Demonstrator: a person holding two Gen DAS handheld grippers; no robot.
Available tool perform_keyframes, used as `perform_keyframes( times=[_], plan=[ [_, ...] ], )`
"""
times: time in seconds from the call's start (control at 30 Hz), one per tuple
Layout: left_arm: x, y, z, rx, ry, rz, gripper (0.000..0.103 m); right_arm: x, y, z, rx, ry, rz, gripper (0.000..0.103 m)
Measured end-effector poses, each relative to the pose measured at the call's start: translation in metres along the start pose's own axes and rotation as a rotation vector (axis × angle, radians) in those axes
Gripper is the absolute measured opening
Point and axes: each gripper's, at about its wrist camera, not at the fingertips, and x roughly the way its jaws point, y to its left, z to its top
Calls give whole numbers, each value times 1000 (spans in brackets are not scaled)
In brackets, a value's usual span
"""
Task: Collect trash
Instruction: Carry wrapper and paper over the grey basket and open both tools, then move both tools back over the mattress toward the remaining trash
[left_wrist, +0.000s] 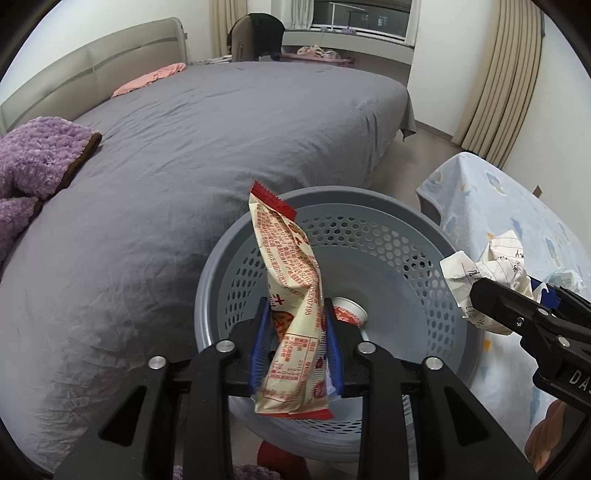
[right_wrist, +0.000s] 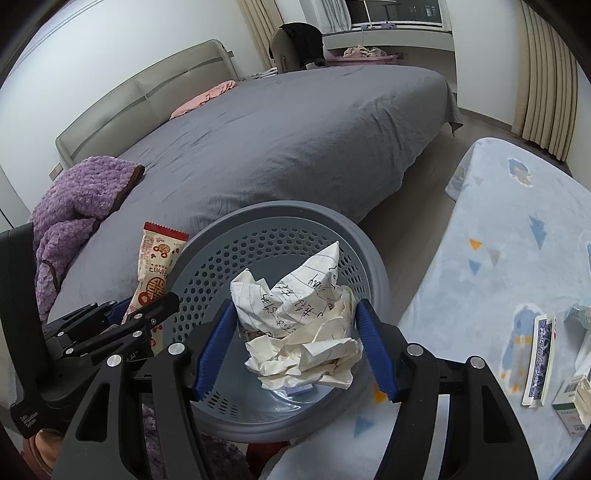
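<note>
Left gripper pinches the snack wrapper upright over the grey basket, positioned for a drop. Right gripper, jaws spread wide, brackets the crumpled paper above the same basket; whether both pads press it, cannot tell.

Left tool narrowly parted, right tool wider, both angled downward

Glossy foil wrapper, crumpled paper, perforated matt plastic basket, wrinkled cloth bedsheet
</note>
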Motion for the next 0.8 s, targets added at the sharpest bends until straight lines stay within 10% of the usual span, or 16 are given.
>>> perform_keyframes(
  times=[0.23, 0.8],
  plan=[
    [-9, 1, 0, -10, -36, 31, 71, -4, -1, 0, -1, -11, -22, 73],
    [-11, 4, 1, -14, -50, 48, 87, -5, -5, -6, 26, -12, -39, 73]
  ],
)
